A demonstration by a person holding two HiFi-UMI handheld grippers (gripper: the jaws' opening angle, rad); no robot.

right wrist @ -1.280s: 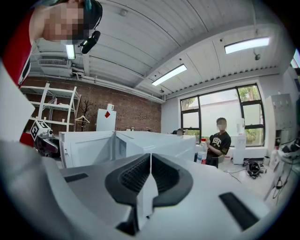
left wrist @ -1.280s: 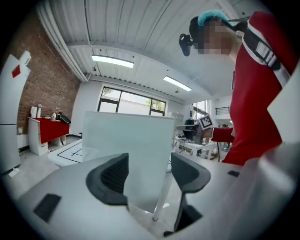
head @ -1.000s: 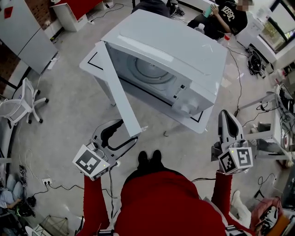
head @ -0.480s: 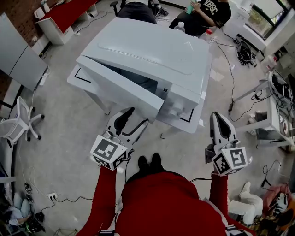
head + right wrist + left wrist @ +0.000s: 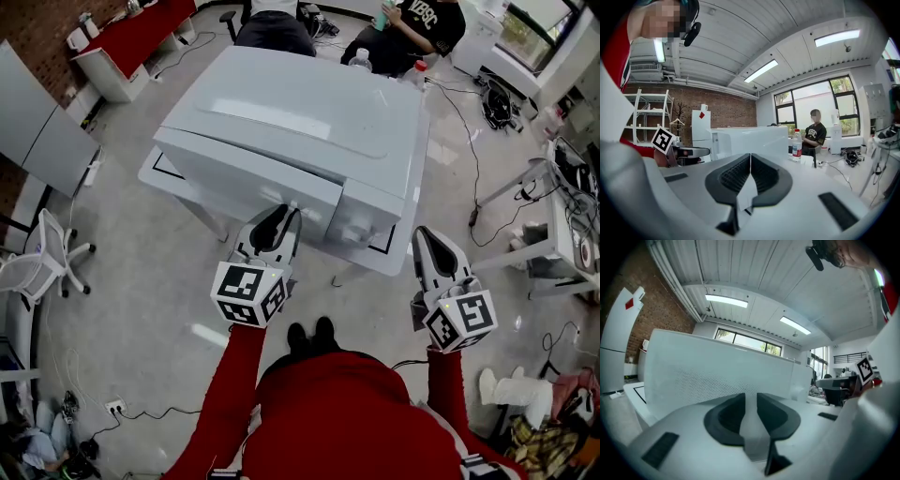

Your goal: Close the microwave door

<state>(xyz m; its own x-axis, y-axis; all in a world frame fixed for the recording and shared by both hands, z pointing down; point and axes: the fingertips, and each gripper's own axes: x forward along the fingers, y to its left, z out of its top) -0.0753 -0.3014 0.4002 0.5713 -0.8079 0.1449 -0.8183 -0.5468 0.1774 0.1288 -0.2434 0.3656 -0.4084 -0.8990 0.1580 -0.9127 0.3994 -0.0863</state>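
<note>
On the white tabletop [image 5: 157, 171] sits the microwave [image 5: 300, 112], filling most of it, its door [image 5: 244, 173] lying flat against the front that faces me. I have the left gripper [image 5: 281, 217] with its tips at the door's right end, beside the control panel [image 5: 364, 211]. Its jaws have just been closing and stand a narrow slit apart, nothing between them. Off the tabletop's near right corner hangs the right gripper [image 5: 429, 246], jaws pressed together, empty.

Smooth glossy white microwave [image 5: 309, 103] shell, finely dotted door [image 5: 717, 373] panel, polished grey floor [image 5: 141, 281], red cloth sleeve [image 5: 230, 394]
</note>
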